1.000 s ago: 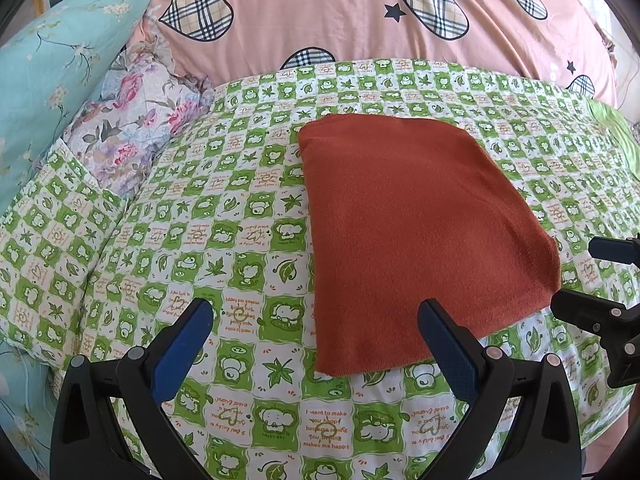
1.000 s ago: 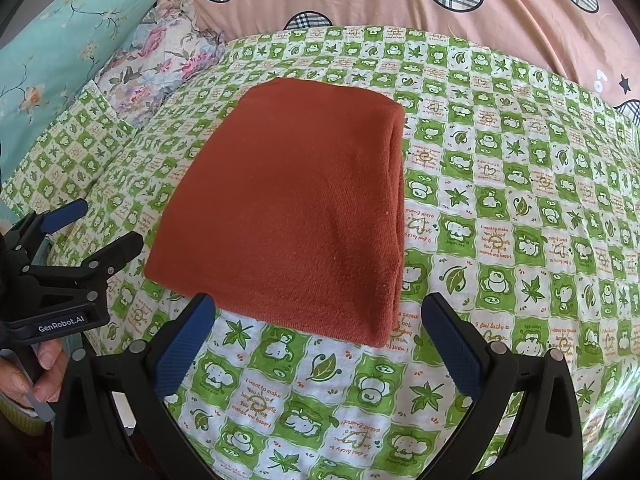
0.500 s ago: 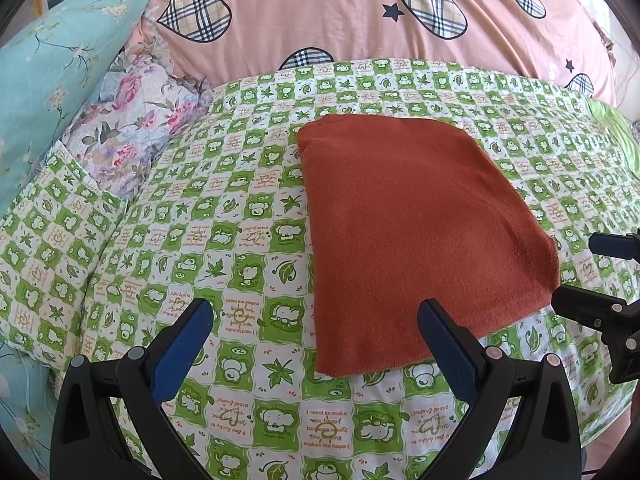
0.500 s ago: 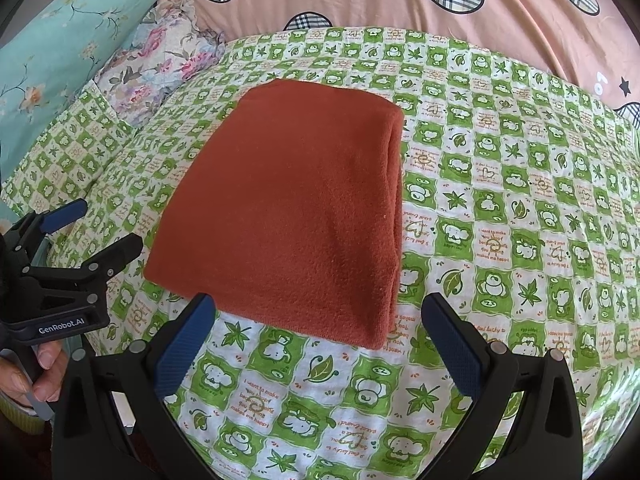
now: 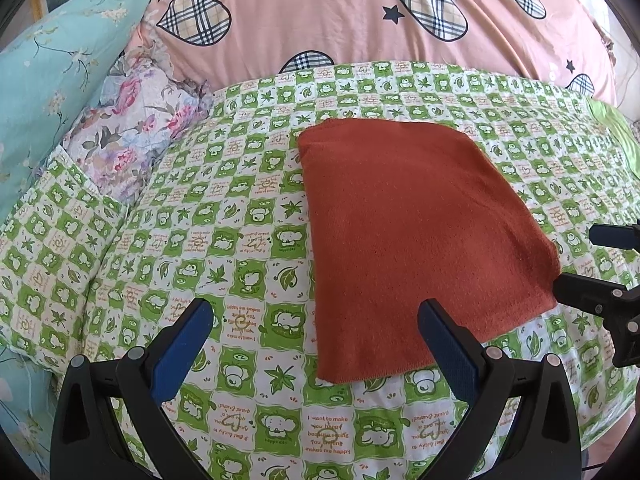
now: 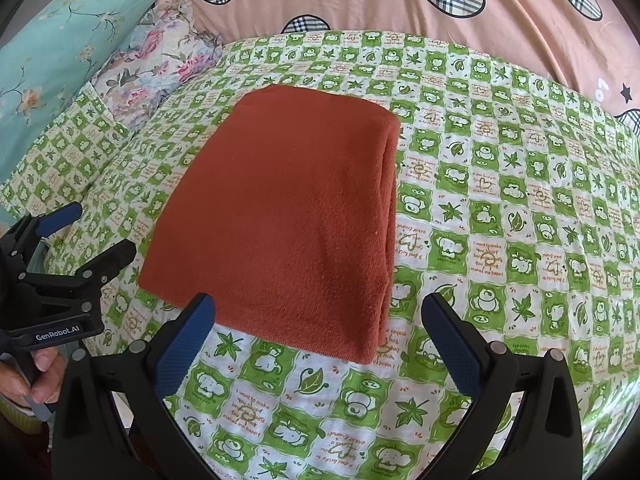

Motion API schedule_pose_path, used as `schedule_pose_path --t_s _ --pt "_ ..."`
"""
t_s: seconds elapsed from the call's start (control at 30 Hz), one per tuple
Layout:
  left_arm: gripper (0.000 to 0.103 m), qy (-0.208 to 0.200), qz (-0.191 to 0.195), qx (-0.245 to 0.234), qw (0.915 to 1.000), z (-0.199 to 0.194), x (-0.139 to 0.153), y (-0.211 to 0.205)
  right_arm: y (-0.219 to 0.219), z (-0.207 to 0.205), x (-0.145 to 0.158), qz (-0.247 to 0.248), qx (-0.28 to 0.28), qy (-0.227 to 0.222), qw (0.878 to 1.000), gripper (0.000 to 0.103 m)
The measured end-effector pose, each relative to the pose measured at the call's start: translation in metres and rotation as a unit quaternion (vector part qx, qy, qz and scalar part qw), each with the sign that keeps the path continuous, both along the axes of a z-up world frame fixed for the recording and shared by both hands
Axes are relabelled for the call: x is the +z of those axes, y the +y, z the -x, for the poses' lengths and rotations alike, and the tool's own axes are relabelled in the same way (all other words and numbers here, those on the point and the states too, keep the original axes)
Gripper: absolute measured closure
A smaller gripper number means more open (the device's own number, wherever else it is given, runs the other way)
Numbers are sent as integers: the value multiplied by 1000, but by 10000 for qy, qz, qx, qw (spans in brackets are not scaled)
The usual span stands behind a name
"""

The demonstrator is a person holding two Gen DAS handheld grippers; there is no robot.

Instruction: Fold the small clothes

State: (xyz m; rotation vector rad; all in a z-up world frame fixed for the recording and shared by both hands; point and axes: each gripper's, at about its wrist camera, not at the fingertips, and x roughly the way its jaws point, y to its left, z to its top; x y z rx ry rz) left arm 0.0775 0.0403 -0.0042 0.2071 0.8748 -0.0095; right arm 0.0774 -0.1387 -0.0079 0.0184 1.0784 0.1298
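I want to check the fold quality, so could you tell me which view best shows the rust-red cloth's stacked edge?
The right wrist view: the folded cloth shows its layered right edge clearly. The left wrist view shows only its flat top.

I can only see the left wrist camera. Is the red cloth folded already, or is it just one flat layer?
Observer: It's folded. In the right wrist view, the red cloth shows several stacked layers along its right edge.
Child: Is my other gripper grabbing it?
Observer: No. The right gripper is wide open and empty, just short of the cloth's near edge.
Child: Who's holding the left one?
Observer: A hand is wrapped around the handle of the left gripper.
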Motion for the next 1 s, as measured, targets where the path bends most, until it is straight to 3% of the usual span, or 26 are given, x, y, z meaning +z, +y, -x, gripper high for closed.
schedule_pose_path --t_s 1.0 --pt "1 84 -20 126 9999 -13 -11 4 3 -16 -19 -133 -19 119 9998 0"
